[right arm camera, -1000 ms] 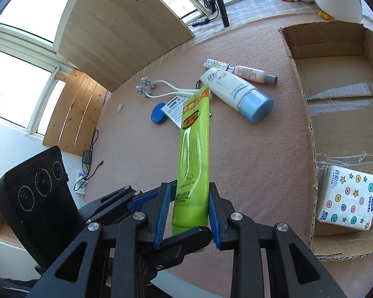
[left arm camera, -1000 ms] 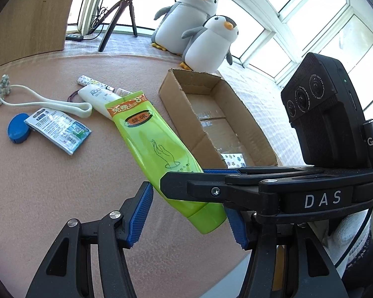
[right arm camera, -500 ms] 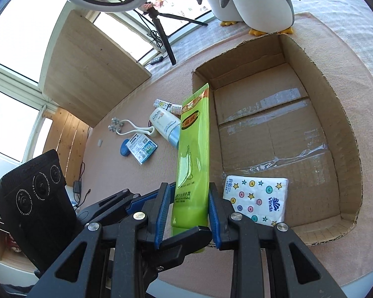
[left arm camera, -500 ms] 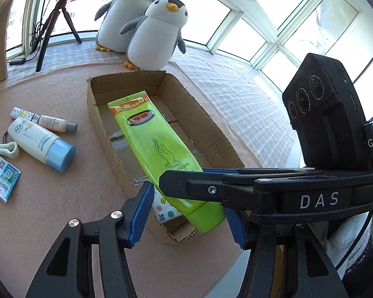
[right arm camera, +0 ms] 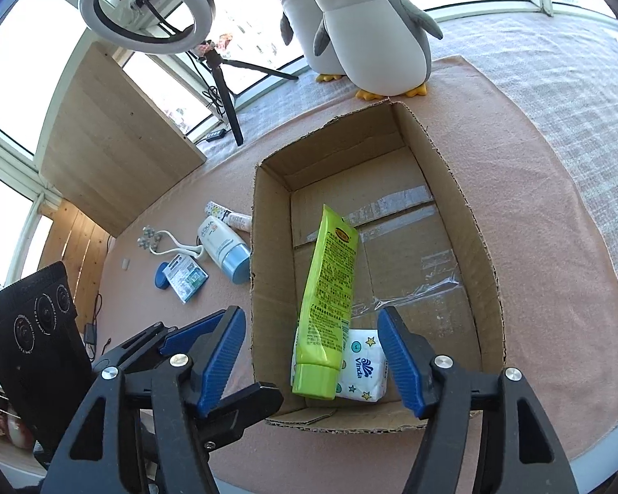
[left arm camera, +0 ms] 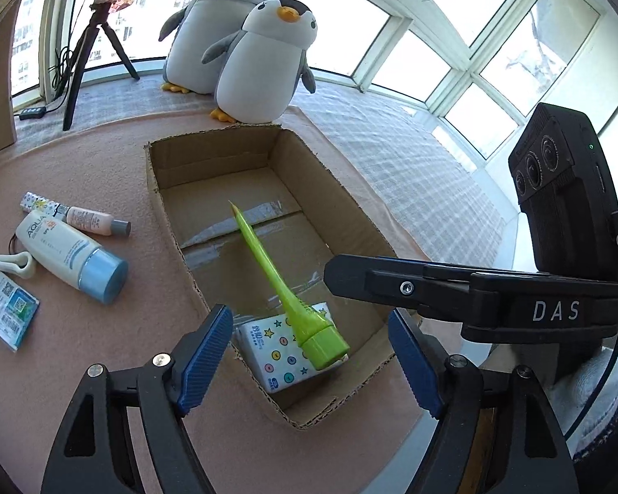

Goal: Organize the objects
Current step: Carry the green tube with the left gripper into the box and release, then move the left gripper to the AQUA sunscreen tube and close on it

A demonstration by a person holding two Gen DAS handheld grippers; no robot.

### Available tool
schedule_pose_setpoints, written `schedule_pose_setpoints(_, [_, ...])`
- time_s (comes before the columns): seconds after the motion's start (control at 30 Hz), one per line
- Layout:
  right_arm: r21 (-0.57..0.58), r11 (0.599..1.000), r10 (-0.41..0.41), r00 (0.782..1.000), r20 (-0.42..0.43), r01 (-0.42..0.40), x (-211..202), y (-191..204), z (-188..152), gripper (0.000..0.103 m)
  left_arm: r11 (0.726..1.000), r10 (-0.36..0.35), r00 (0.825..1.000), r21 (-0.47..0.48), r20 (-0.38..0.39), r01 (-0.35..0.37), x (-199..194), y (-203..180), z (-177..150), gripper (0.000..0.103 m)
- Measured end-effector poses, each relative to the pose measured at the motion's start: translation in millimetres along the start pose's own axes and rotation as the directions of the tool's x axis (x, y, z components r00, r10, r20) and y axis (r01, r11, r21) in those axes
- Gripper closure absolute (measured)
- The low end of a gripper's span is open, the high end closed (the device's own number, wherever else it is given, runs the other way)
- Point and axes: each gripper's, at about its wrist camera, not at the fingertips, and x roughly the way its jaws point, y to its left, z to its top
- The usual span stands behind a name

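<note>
Right gripper jaws apart, holding nothing; green tube just ahead between them, in cardboard box, cap seemingly resting on tissue pack. Left gripper also spread, empty. Step: release; next, fetch white lotion bottle lying left of the box.

Glossy green plastic tube; matt corrugated cardboard box with shiny tape; printed plastic-wrapped tissue pack; fuzzy pink cloth table cover; plush penguins.

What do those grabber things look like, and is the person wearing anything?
Both grippers, left and right, are black frames with silver screws and ribbed blue pads. One black arm says DAS in white. A black camera box with round lenses and a thin cable sits on top. The hand wears a white knit glove.
</note>
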Motion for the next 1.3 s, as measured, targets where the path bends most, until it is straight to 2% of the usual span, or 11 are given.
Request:
schedule_pose_setpoints(0.17, [-0.016, 1.0, -0.011, 1.0, 0.019, 0.011, 2.7, 11.3, -2.4, 0.04, 1.0, 0.016, 1.0, -0.027, 0.007, -0.015, -14.5, 15.8, -8.2, 0.022])
schedule_pose_setpoints(0.43, [-0.04, 0.999, 0.019, 0.998, 0.056, -0.017, 13.1, 39.5, -5.2, 0.039, 0.994, 0.069, 0.997, -0.091, 0.018, -0.068, -42.6, 58.9, -26.3, 0.022])
schedule_pose_setpoints(0.73, [-0.146, 0.989, 0.037, 0.993, 0.116, -0.02, 38.4, 91.0, -0.3, 0.039, 0.963, 0.142, 0.99, -0.235, 0.022, -0.133, -85.0, 132.9, -63.0, 0.022])
schedule_pose_setpoints(0.8, [-0.156, 0.987, 0.062, 0.993, 0.098, -0.046, 49.9, 102.3, 5.6, 0.039, 0.953, 0.16, 0.987, -0.263, 0.028, -0.147, -96.5, 147.9, -70.9, 0.022])
schedule_pose_setpoints(0.87, [-0.144, 0.989, 0.054, 0.996, 0.07, -0.043, 64.6, 111.3, 14.2, 0.039, 0.944, 0.178, 0.983, -0.288, 0.037, -0.161, -108.3, 161.7, -77.0, 0.022])
schedule_pose_setpoints(1.0, [-0.151, 0.987, 0.058, 0.997, -0.043, -0.064, 103.4, 130.0, 33.6, 0.039, 0.927, 0.207, 0.977, -0.329, 0.055, -0.179, -130.7, 184.3, -89.8, 0.022])
schedule_pose_setpoints(1.2, [-0.152, 0.988, -0.039, 0.989, -0.145, 0.016, 161.4, 141.2, 50.7, 0.039, 0.904, 0.234, 0.97, -0.382, 0.063, -0.193, -153.6, 210.3, -107.4, 0.022])
schedule_pose_setpoints(1.3, [-0.144, 0.988, -0.08, 0.985, -0.152, 0.058, 177.3, 140.9, 54.7, 0.039, 0.892, 0.248, 0.967, -0.404, 0.066, -0.201, -162.7, 221.8, -115.1, 0.022])
